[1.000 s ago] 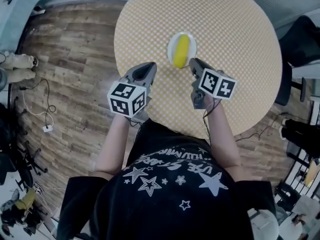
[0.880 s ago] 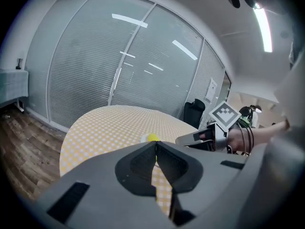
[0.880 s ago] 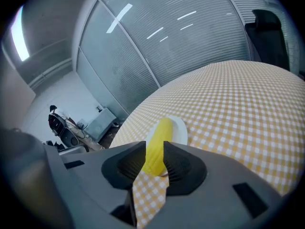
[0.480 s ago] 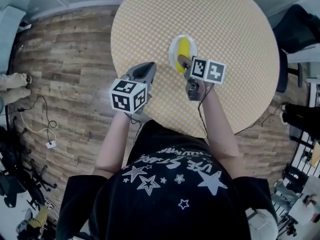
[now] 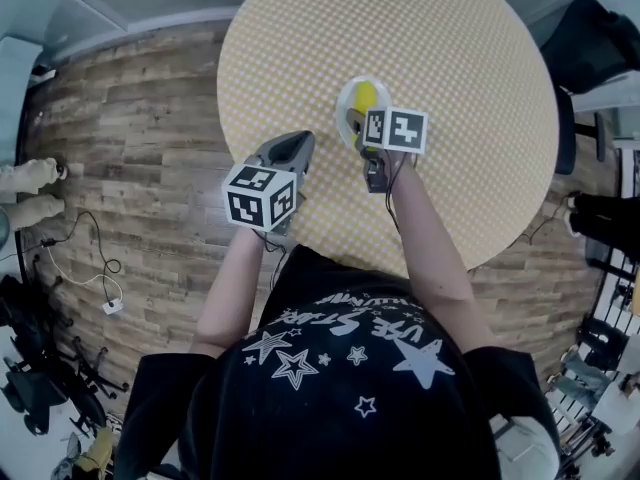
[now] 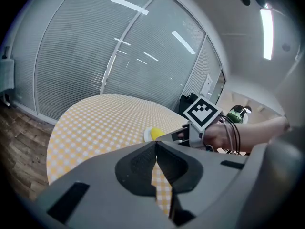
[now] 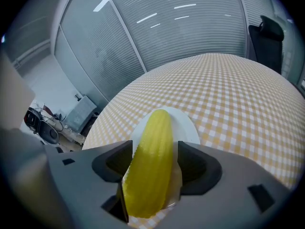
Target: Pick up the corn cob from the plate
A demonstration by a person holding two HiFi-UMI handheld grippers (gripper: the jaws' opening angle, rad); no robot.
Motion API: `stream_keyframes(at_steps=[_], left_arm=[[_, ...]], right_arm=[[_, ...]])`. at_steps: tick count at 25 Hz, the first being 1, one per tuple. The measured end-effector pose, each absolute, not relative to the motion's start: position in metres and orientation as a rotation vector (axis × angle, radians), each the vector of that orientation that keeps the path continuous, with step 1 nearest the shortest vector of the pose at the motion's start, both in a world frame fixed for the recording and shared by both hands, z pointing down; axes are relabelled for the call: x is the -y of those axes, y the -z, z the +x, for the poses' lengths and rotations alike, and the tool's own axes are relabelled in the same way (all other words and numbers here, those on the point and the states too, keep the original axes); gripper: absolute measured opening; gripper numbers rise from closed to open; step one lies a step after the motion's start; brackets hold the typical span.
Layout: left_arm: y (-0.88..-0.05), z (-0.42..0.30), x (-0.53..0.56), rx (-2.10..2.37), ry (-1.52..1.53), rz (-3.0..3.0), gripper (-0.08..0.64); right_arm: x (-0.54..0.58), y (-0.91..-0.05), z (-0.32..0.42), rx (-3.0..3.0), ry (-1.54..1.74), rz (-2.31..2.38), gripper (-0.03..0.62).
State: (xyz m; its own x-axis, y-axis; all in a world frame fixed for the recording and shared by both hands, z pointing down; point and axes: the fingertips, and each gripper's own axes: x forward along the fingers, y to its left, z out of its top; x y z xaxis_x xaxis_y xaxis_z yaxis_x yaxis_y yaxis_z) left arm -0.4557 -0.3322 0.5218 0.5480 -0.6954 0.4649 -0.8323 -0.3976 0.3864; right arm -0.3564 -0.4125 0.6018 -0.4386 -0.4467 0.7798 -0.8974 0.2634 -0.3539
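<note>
A yellow corn cob point(image 5: 365, 96) lies on a small white plate point(image 5: 345, 98) on the round yellow-checked table point(image 5: 450, 58). My right gripper point(image 5: 357, 118) reaches down over the plate's near end. In the right gripper view the corn cob point(image 7: 151, 161) lies lengthwise between the two jaws of the right gripper point(image 7: 155, 147), which are opening, and the plate point(image 7: 188, 123) shows behind it. My left gripper point(image 5: 297, 140) hovers over the table's near-left edge with nothing in it. In the left gripper view the left gripper point(image 6: 156, 143) is shut, and the corn cob point(image 6: 156, 133) sits beyond it.
The table edge curves close below both grippers, with wooden floor point(image 5: 150, 118) to the left. Cables point(image 5: 90, 268) lie on the floor at the far left. Dark chairs point(image 5: 585, 38) stand at the table's right. A glass wall with blinds point(image 6: 95, 56) runs behind the table.
My right gripper has moved forward and down onto the plate and its jaws have opened around the corn cob. The left gripper has dipped slightly and stays shut.
</note>
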Motion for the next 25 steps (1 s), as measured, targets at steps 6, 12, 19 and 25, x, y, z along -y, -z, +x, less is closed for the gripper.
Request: stream_keyframes(at_steps=[6,12,19,25], left_arm=[[-0.526,-0.455,0.340,1.210,-0.325,2.200,0.008],[-0.527,-0.449,0.343,1.189,-0.332,2.208,0.008],[-0.531,-0.449,0.339,1.171,-0.349,2.209,0.008],[-0.526,-0.447,0.336,1.172,-0.359,2.217,0.008]], right_arm=[[0.416,-0.612,-0.360,1.923,-1.044,1.205,0.275],[0.412,-0.618,-0.350,1.808,-0.845,1.235,0.272],[0.411,-0.618,-0.354,1.833,-0.813,1.221,0.268],[0.416,-0.611,-0.353,1.900,-0.907,1.171,0.265]])
